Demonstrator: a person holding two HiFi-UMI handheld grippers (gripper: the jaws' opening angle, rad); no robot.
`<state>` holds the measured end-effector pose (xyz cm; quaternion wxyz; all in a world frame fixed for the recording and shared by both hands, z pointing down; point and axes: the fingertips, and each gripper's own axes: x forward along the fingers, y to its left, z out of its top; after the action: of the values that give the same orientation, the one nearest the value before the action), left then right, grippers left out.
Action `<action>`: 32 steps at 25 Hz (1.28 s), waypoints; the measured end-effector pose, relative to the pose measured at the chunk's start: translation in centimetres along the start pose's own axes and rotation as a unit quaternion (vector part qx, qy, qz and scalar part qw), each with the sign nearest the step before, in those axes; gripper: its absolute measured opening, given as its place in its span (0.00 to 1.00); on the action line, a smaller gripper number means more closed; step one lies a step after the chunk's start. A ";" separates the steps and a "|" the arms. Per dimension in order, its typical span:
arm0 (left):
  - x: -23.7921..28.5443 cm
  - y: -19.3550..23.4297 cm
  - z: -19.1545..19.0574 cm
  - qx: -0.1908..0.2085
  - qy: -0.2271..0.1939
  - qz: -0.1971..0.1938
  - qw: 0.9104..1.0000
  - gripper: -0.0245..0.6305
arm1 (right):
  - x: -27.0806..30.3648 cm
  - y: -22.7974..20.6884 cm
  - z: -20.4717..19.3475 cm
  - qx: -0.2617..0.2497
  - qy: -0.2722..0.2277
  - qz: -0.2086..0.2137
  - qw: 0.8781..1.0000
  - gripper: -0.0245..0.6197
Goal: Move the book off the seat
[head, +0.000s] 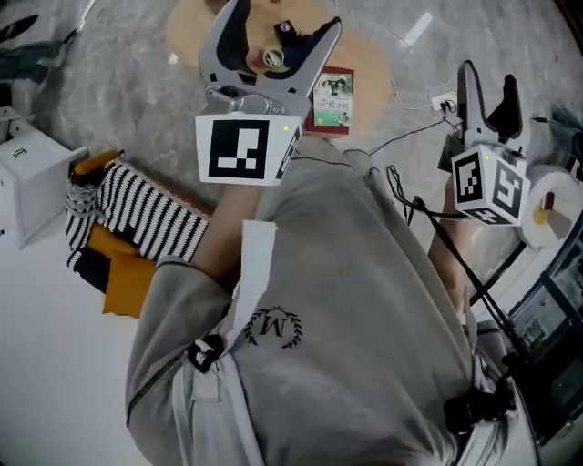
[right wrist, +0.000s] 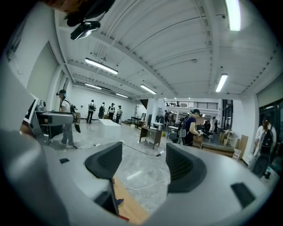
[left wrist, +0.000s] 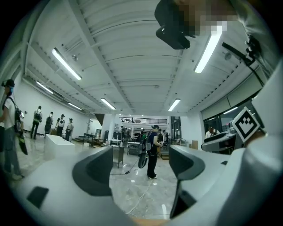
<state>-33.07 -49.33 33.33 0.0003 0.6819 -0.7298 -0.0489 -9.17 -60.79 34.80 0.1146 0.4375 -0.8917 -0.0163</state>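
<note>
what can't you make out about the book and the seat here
- book: head view, left gripper covers its upper left corner; cover print too small to read
- seat: head view, cut by top edge, middle behind that gripper
- left gripper view: no book, only the room

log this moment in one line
left gripper: open, empty | right gripper: open, empty | book: on seat, not gripped
</note>
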 end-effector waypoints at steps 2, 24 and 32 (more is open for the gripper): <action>-3.9 0.2 0.6 -0.001 0.010 0.052 0.999 0.62 | -1.0 1.4 0.8 0.003 -0.027 0.032 0.999 0.53; -50.0 -6.9 10.6 0.090 -0.058 0.664 0.740 0.62 | -10.7 31.4 4.2 -0.006 -0.097 0.540 0.836 0.53; -70.2 -10.2 12.0 0.081 -0.095 0.731 0.671 0.62 | -27.0 44.4 5.0 -0.054 -0.107 0.614 0.780 0.53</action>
<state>-18.80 20.75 25.31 -0.0887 -0.0804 -0.9921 -0.0378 -28.74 -12.60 30.50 0.0276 -0.2145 -0.9756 -0.0375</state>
